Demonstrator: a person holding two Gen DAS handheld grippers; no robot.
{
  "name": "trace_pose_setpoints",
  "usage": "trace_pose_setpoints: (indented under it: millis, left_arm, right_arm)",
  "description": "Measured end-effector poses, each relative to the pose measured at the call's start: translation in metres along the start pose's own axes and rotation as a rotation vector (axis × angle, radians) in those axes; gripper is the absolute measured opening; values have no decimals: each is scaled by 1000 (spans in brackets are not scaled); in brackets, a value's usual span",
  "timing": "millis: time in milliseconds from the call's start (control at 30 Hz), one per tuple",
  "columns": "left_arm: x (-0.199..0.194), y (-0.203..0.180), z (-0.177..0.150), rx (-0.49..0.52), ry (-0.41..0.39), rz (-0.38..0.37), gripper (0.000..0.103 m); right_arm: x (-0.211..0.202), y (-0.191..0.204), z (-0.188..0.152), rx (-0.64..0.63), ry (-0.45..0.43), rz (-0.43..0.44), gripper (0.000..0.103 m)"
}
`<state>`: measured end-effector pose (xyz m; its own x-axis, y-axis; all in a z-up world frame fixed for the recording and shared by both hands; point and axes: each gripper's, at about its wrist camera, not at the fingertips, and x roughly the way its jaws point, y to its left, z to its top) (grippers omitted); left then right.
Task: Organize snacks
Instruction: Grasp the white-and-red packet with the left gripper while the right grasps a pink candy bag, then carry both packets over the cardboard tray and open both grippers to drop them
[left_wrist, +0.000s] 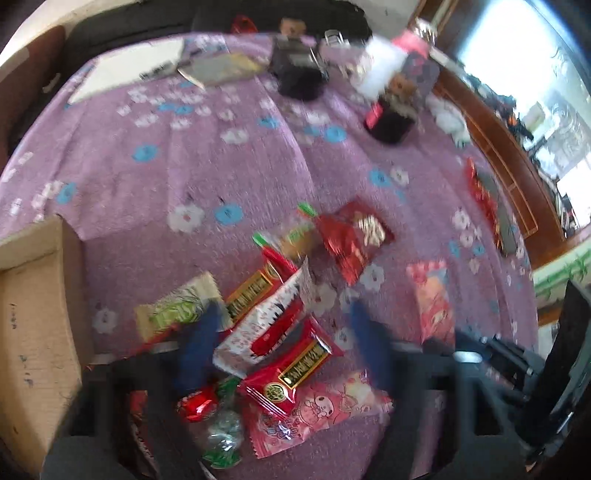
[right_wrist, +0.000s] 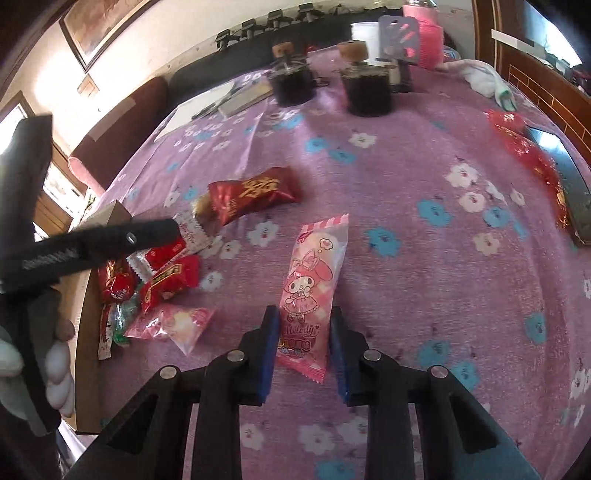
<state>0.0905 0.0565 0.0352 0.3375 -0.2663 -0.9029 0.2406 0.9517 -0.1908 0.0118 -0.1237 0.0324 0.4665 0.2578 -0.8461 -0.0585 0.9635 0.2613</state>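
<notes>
Right wrist view: one long pink cartoon-print snack packet (right_wrist: 312, 291) lies alone at frame centre on the purple flowered cloth surface (right_wrist: 406, 206). Its lower end sits between the blue pads of the right tongs (right_wrist: 303, 345). Jaws are narrow, pads right at the packet's edges; can't confirm they actually press it.

Snack pile sits left of centre in that view, lower centre in the left wrist view. Count, roughly: two red bar wrappers with gold labels (left_wrist: 291, 373), one white-and-red wrapper (left_wrist: 266, 325), one green-and-cream wrapper (left_wrist: 177, 308), one dark red foil pouch with gold lettering (left_wrist: 351, 236), a second pink cartoon packet (left_wrist: 317, 410), plus a small red and a green foil candy at the bottom. Overlaps make the count loose.

Left tongs (left_wrist: 284, 336) hang over the pile, jaws partly open, blue pads straddling the white-and-red wrapper. Heavy motion blur; contact can't be made out.

One brown cardboard box (left_wrist: 33, 314) at the left edge, cut off by the frame. Two dark glass jars with cork stoppers (right_wrist: 369, 88) at the top of the surface. A gloved hand (right_wrist: 55, 369) on the left tongs' handle shows at the right view's lower left, partly cropped.
</notes>
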Motion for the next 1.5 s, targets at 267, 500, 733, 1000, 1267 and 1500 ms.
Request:
trace_pose_setpoints:
  millis: [267, 500, 733, 1000, 1267, 1500]
  left_arm:
    - [-7, -10, -9, 70, -44, 50, 10]
    - [-41, -1, -15, 8, -130, -47, 10]
    - [-90, 19, -41, -67, -219, -157, 11]
    - [-135, 77, -72, -170, -296, -167, 11]
    - [-152, 163, -93, -328, -344, -111, 11]
    - [-120, 207, -88, -435, -304, -58, 11]
  right_arm:
    - [-4, -8, -1, 22, -35, 22, 26]
    - [-31, -12, -1, 43, -105, 46, 22]
    - [-57, 5, -4, 18, -146, 94, 14]
    - [-74, 66, -6, -73, -166, 152, 12]
    - [-82, 159, 7, -187, -137, 320, 10]
    - [-14, 230, 25, -188, 21, 439, 10]
